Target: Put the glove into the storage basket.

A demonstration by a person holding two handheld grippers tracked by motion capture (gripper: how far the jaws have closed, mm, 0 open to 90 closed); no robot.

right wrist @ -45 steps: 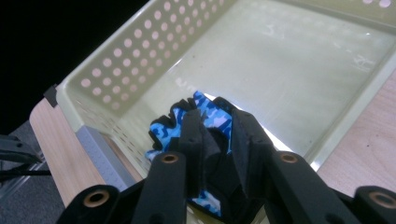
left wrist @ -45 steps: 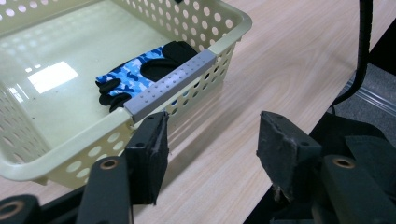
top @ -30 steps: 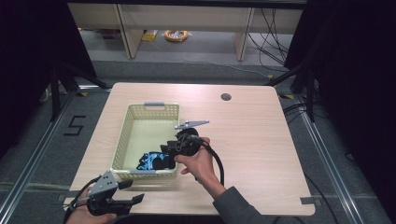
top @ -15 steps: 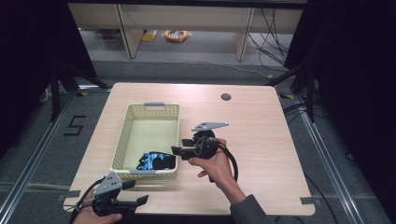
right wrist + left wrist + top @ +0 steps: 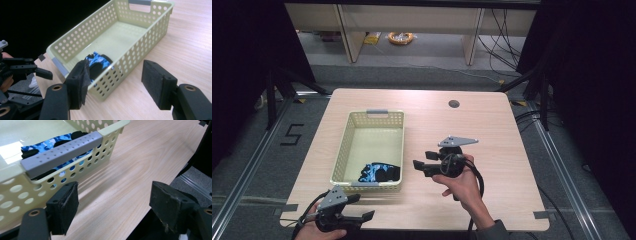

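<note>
A pale yellow perforated basket (image 5: 343,150) with grey handles stands on the left half of the wooden table. A blue camouflage and black cloth item (image 5: 379,172) lies in its near end, also seen through the wall holes (image 5: 47,141) and from the right (image 5: 98,60). My right gripper (image 5: 424,160) hovers just right of the basket (image 5: 147,32), pointing at it. Its jaws have just been opening, with nothing between them (image 5: 116,75). My left gripper (image 5: 361,207) sits at the table's front edge near the basket's grey handle (image 5: 62,152). Its jaws have also just been opening, over bare wood (image 5: 113,197).
A small round hole (image 5: 454,104) sits near the table's far edge. Bare wood stretches to the right of the basket and along the front. Beyond the table are shelf legs and a coil of cable (image 5: 400,37) on the floor.
My right gripper has drawn back to the right from the basket's near corner, and its jaws have spread. The cloth item stays in the basket. The left gripper has barely shifted.
</note>
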